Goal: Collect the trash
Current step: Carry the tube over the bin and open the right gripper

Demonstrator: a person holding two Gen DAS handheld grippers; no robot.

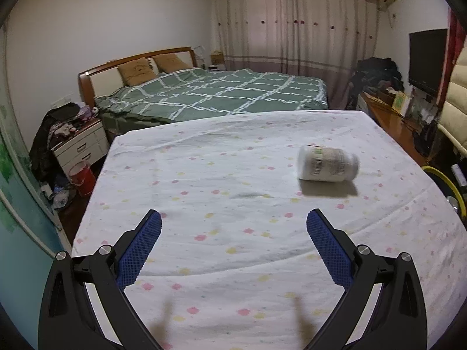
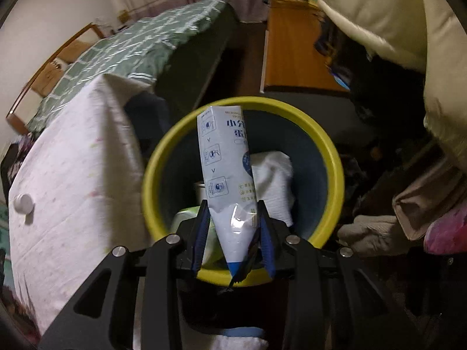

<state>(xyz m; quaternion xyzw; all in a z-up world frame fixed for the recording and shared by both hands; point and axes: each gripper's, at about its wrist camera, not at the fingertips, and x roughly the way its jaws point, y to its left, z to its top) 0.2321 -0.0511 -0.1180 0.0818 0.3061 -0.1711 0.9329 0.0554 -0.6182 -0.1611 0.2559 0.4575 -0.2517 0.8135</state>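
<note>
Bedroom clutter rings a table (image 1: 204,175) draped in a thin, wrinkled white cloth dotted with pink and yellow; behind it stands a bed (image 1: 219,93) under a green checked quilt, then pale curtains (image 1: 294,20).

Going left to right, the left gripper (image 1: 233,221) hangs over the near part of the cloth with its jaws spread wide and nothing between its blue, nubbly pads. Further right and well ahead of it, a white bottle (image 1: 328,163) lies on its side on the cloth, a squat plastic cylinder with a printed label. From the right wrist view it shows as a small round end (image 2: 24,203) near the table edge.

Just off the table's right side sits the bin (image 2: 332,157), round, with a glossy yellow rim and a dark blue wall. The right gripper (image 2: 233,204) is poised above its mouth, pointing steeply down, jaws narrowed and pinching a soft white pouch (image 2: 224,157) with blue print; the film crumples where the pads bite. Inside the bin already lie a wad of white tissue (image 2: 274,180) and a pale green item (image 2: 186,218).

By my reckoning the job is well along: some trash is binned and the pouch needs only letting go, which leaves the bottle as the one piece on the table.
</note>
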